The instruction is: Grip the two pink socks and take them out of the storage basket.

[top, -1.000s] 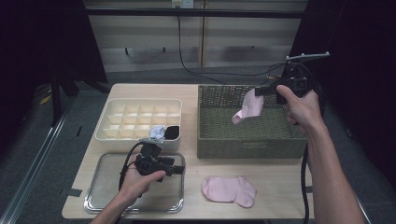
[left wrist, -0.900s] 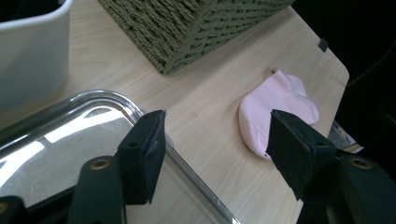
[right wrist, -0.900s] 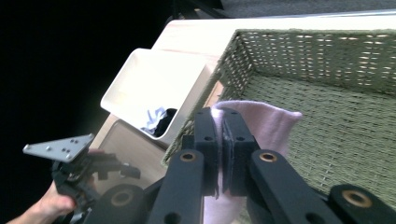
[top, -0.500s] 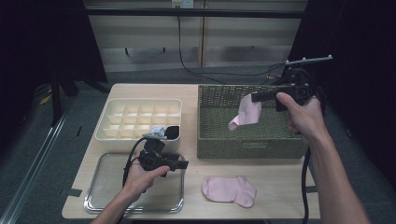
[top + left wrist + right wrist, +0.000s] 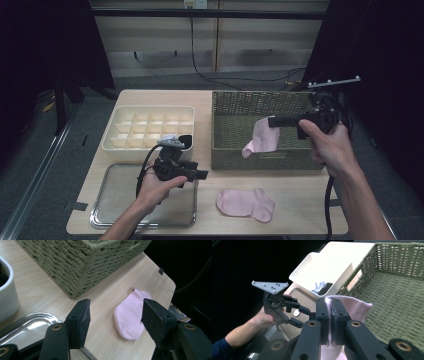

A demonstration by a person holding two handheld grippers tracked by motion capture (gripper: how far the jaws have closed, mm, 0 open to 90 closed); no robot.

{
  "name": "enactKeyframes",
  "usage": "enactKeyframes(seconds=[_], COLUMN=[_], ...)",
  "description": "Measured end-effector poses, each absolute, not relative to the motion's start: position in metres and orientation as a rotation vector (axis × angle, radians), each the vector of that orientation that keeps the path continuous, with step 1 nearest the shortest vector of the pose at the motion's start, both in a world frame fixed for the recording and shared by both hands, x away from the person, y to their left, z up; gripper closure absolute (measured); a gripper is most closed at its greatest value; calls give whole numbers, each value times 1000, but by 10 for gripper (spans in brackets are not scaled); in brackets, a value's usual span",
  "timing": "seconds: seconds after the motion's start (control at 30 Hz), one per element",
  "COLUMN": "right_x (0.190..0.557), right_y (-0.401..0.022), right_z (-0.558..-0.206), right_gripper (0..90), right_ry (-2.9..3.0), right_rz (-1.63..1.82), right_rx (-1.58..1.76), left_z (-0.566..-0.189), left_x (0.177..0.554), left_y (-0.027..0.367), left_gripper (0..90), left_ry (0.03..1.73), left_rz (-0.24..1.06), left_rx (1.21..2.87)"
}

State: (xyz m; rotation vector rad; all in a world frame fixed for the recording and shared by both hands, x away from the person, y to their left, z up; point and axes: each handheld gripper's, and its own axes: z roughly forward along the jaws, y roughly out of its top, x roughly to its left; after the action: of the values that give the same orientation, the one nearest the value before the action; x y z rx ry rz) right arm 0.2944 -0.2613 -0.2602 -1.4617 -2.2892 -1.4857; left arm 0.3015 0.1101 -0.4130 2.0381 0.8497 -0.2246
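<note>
In the high view, a pink sock is being held over the woven basket by the right gripper.

In the left gripper view, the left gripper's spread fingers, just opening, are being aimed at the second sock lying on the counter with nothing between them.

In the right gripper view, the sock is being pinched; carrying it to its mate seems next.

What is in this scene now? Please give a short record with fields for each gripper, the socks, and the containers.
right gripper: shut on a pink sock, held above the basket
left gripper: open, holding nothing, over the tray, pointing toward the flat sock
flat sock: lies on the table, in front of the basket
organizer: white, with many compartments; the front right one holds something dark and something pale
basket: green, woven
</note>
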Motion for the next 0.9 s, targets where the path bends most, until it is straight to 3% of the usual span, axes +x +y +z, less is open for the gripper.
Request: enactKeyframes(seconds=[0.33,0.9], right_x=[274,246], right_y=[-261,-276], right_z=[-272,-332], right_gripper=[868,868], right_ry=[-2302,-2231], right_rz=[-1476,-1414], right_rx=[-1430,-1514], left_z=[-411,-422], left_x=[295,289], left_y=[98,88], left_gripper=[389,424], left_ry=[821,811], left_rz=[-248,-264], left_rx=[2054,2097])
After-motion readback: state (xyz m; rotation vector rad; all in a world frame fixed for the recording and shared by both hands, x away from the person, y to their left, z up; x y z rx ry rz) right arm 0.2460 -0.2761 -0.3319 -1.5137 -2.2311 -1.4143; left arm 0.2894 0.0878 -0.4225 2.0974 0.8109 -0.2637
